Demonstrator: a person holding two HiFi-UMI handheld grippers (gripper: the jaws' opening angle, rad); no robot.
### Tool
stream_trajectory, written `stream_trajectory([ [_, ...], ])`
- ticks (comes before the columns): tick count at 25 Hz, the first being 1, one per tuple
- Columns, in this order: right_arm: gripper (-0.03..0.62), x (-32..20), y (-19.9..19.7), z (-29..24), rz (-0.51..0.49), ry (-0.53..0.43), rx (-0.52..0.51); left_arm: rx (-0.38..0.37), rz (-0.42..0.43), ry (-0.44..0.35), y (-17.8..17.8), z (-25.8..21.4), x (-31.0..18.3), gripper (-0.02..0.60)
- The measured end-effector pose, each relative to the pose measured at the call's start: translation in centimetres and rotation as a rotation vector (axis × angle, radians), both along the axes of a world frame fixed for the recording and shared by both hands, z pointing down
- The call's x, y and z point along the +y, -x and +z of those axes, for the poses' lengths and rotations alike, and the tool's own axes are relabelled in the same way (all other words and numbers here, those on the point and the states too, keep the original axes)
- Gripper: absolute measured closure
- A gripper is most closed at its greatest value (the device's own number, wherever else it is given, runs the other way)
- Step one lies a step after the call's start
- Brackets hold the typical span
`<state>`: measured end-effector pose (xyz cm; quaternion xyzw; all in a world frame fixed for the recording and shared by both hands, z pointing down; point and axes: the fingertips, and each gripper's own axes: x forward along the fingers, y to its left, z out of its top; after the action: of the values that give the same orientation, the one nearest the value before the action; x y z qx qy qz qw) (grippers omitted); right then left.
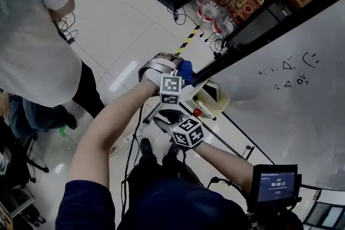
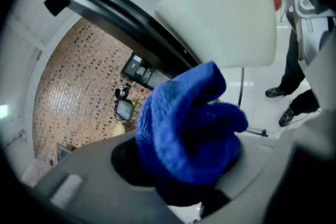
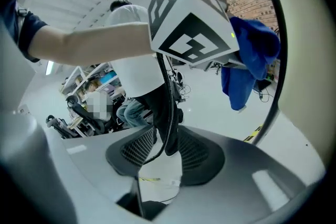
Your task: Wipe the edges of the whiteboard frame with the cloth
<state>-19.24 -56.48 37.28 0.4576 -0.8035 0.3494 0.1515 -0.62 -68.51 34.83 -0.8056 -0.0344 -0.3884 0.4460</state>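
The person's dark sleeve [image 1: 86, 204] fills the foreground, with both forearms reaching ahead. The left gripper [image 2: 184, 165] is clamped on the blue cloth [image 2: 189, 123], right by the lower end of the whiteboard's black frame [image 2: 121, 18] and above a cream tray [image 1: 213, 98]. The right gripper [image 3: 168, 152] sits nearer the body, jaws apart, pinching nothing.

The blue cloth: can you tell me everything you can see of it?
The blue cloth looks like soft, fuzzy terry or microfibre, bunched into thick folds. The left gripper is shut on it, and the right gripper view shows a loose end hanging free below. It sits close to the black whiteboard frame, beside the cream tray; whether it touches the frame is unclear.
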Motion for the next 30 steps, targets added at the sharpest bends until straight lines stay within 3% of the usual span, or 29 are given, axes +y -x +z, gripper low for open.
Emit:
stream_trajectory([
  [2,0.447,-0.4,-0.3,-1.0,0.018,-0.012,-0.011,-0.009,0.007,-0.035,0.1,-0.9,-0.3,0.376],
  [5,0.447,-0.7,-0.7,-2.0,0.026,-0.025,-0.003,-0.050,0.099,-0.125,-0.6,-1.1,0.9,0.376],
  [9,0.447,-0.8,-0.7,-2.9,0.017,-0.035,0.019,-0.040,0.125,-0.157,-2.1,-2.6,2.4,0.376],
  [14,0.447,-0.8,-0.5,-3.9,0.004,-0.053,0.037,-0.017,0.104,-0.119,-2.6,-4.8,2.0,0.374],
  [26,0.447,-2.6,0.3,-7.9,-0.014,-0.113,0.067,0.029,0.116,-0.147,-2.7,-10.4,1.9,0.374],
  [30,0.447,-3.3,0.5,-10.0,-0.017,-0.143,0.069,0.038,0.113,-0.084,-2.6,-12.1,2.2,0.374],
])
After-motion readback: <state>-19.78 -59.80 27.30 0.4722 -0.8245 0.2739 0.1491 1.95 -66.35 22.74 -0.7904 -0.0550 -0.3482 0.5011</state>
